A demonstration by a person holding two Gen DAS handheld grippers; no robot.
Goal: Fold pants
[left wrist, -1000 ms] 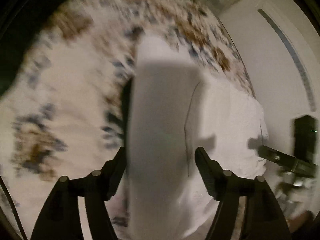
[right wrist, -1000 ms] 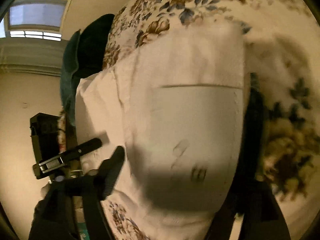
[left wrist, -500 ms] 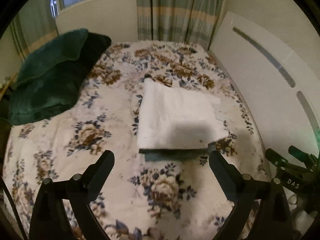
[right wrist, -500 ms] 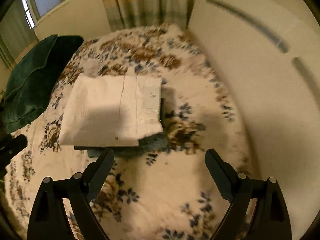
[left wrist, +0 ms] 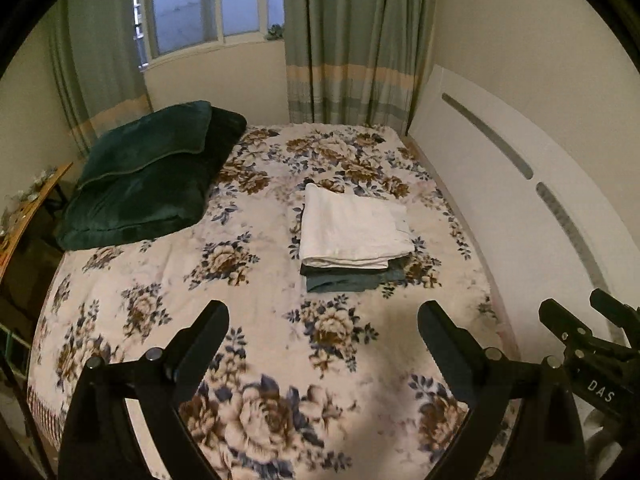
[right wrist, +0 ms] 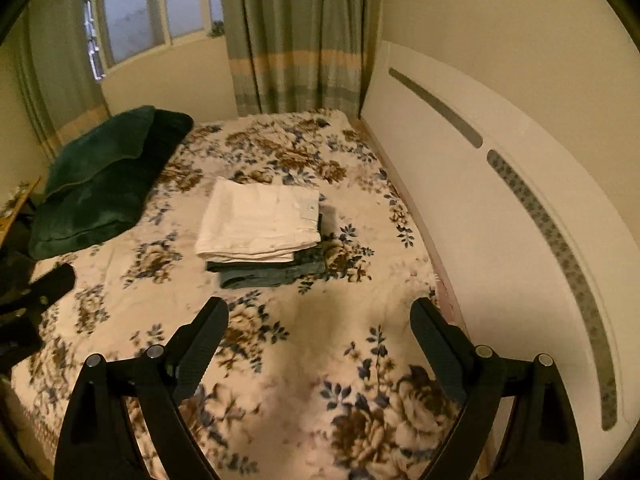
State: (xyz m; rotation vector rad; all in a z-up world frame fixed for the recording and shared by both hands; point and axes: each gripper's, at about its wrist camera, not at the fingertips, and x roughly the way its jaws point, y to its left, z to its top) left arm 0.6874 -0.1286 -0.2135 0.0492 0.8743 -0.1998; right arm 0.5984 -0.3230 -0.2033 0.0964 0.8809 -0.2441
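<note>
White folded pants (left wrist: 352, 228) (right wrist: 260, 222) lie on top of a stack of darker folded garments (left wrist: 352, 280) (right wrist: 268, 272) on the floral bedspread (left wrist: 240, 280) (right wrist: 320, 320). My left gripper (left wrist: 323, 322) hangs open well above and short of the stack, nothing between its fingers. My right gripper (right wrist: 319, 318) is likewise open and empty, high over the bed. Part of the right gripper's frame shows at the right edge of the left wrist view, and part of the left gripper's at the left edge of the right wrist view.
Two dark green pillows (left wrist: 148, 176) (right wrist: 104, 176) sit at the bed's far left. A white headboard (left wrist: 520, 216) (right wrist: 500, 200) runs along the right side. Curtains (left wrist: 352, 40) and a window (left wrist: 208, 0) stand behind. A wooden side table (left wrist: 24, 208) is at the left.
Both grippers have pulled up and back from the white pants, which filled the views a second ago. The left jaws have spread wider. The pants stay on the stack.
</note>
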